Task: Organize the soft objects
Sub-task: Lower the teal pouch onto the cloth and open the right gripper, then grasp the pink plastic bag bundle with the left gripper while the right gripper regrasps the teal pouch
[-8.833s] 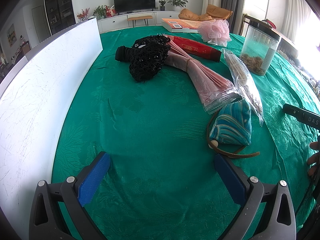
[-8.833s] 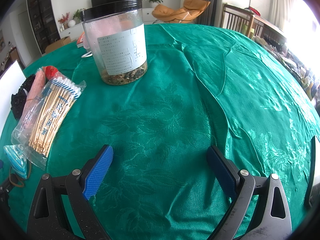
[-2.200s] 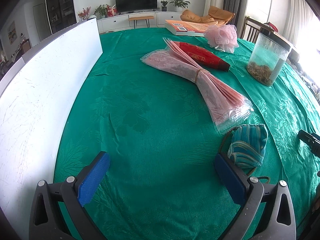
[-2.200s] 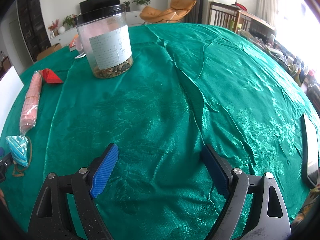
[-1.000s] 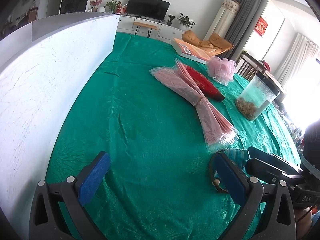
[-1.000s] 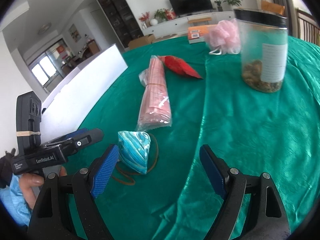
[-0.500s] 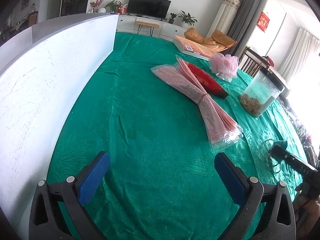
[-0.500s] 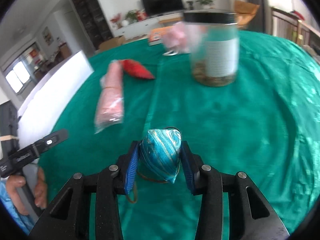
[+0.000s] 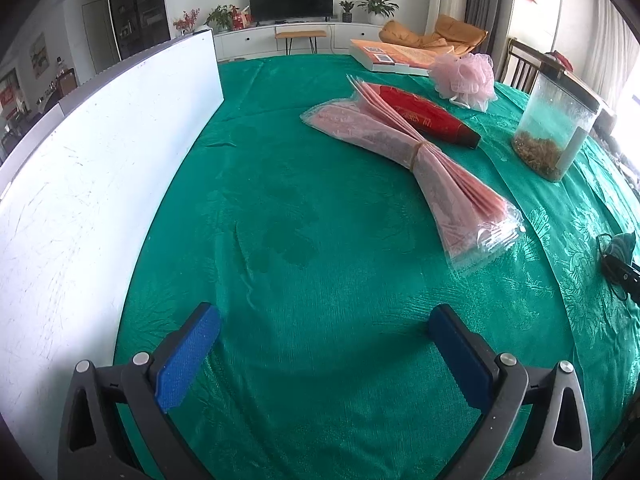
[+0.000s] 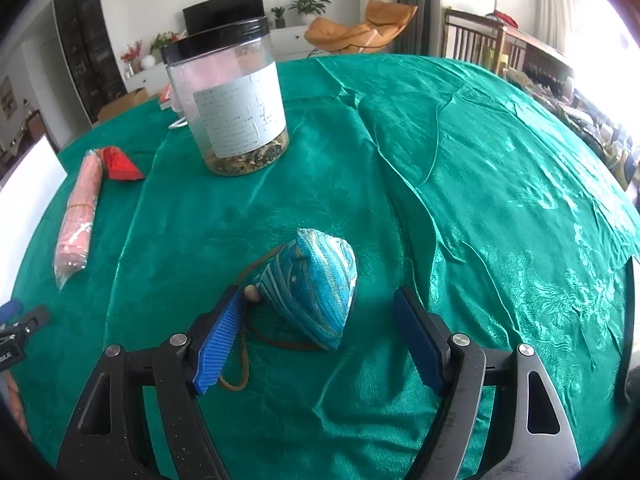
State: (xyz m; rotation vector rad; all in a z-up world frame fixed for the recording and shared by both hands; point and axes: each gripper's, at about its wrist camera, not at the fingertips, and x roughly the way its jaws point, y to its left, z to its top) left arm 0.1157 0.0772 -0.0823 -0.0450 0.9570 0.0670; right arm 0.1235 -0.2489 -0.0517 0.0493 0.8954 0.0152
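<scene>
A blue-striped soft fabric pouch (image 10: 316, 284) with a brown cord and a wooden bead lies on the green tablecloth (image 10: 460, 152). My right gripper (image 10: 320, 340) is open, its blue pads on either side of the pouch and apart from it. My left gripper (image 9: 324, 356) is open and empty above bare green cloth (image 9: 300, 208). A pink mesh bath puff (image 9: 466, 76) sits at the far right of the left wrist view. The right gripper's tip shows at the right edge of the left wrist view (image 9: 620, 270).
A clear jar with a black lid (image 10: 232, 104) stands behind the pouch; it also shows in the left wrist view (image 9: 554, 132). A pink bagged bundle (image 9: 420, 160) and a red packet (image 9: 428, 120) lie mid-table. A white board (image 9: 80, 184) runs along the left. A book (image 9: 394, 56) lies at the back.
My right gripper has opened and let go of the pouch, which now rests on the cloth right of the jar's front. The left gripper has turned slightly.
</scene>
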